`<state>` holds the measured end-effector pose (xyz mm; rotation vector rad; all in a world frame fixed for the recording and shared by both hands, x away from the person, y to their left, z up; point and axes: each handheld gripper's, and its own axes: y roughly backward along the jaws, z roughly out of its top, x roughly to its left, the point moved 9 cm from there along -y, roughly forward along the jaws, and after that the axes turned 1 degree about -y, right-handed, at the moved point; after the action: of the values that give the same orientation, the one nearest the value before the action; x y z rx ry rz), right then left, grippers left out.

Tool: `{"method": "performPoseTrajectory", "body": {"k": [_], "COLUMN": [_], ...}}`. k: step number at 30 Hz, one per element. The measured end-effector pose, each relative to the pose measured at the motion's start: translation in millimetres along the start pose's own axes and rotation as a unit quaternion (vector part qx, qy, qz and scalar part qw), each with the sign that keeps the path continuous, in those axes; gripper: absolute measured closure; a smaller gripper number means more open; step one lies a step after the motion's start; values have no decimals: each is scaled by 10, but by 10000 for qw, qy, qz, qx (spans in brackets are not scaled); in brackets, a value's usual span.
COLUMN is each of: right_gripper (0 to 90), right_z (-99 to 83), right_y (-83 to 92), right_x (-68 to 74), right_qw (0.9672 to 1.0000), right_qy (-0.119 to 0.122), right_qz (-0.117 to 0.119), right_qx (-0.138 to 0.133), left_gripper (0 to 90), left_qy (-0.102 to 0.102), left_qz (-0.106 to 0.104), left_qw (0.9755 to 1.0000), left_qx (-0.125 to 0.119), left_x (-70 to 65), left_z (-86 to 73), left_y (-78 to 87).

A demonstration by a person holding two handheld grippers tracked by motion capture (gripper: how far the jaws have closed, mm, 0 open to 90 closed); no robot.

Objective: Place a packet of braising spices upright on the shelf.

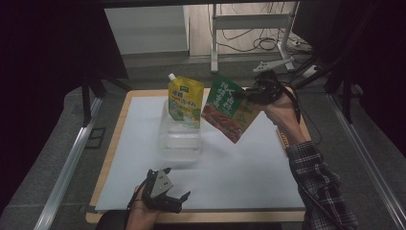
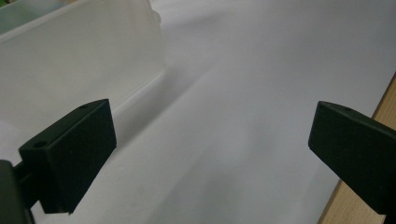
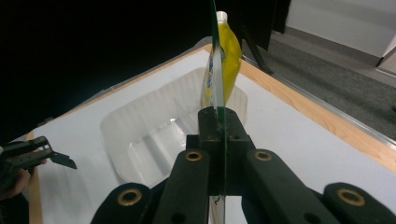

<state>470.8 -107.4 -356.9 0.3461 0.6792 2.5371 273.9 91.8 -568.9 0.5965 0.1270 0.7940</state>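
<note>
White sheeting covers the wooden table (image 1: 111, 158); at twelve o'clock a clear plastic tray (image 1: 181, 139) holds an upright yellow spouted pouch (image 1: 184, 102). At two o'clock the right gripper (image 1: 245, 95) pinches a flat green snack packet (image 1: 229, 109) aloft beside the tray. At six o'clock the left gripper (image 1: 176, 189) rests, jaws wide, holding nothing

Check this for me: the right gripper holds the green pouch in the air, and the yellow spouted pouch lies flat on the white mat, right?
Not quite. In the high view the yellow spouted pouch stands upright in the clear plastic tray. The right gripper does hold the green pouch aloft.
</note>
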Motion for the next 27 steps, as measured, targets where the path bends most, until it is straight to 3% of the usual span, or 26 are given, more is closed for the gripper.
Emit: {"method": "performPoseTrajectory", "body": {"k": [12,27], "right_gripper": [890,890], "right_z": [141,267], "right_y": [-109,-463], "right_x": [123,245], "right_qw": [9997,9986], "right_qy": [80,169], "right_qz": [233,484], "right_qx": [3,93], "left_gripper": [6,0], "left_qy": [-2,110], "left_qz": [-1,32], "left_qw": [10000,9998], "left_qx": [-19,-191], "left_x": [2,42], "left_z": [5,40], "left_y": [2,50]}}
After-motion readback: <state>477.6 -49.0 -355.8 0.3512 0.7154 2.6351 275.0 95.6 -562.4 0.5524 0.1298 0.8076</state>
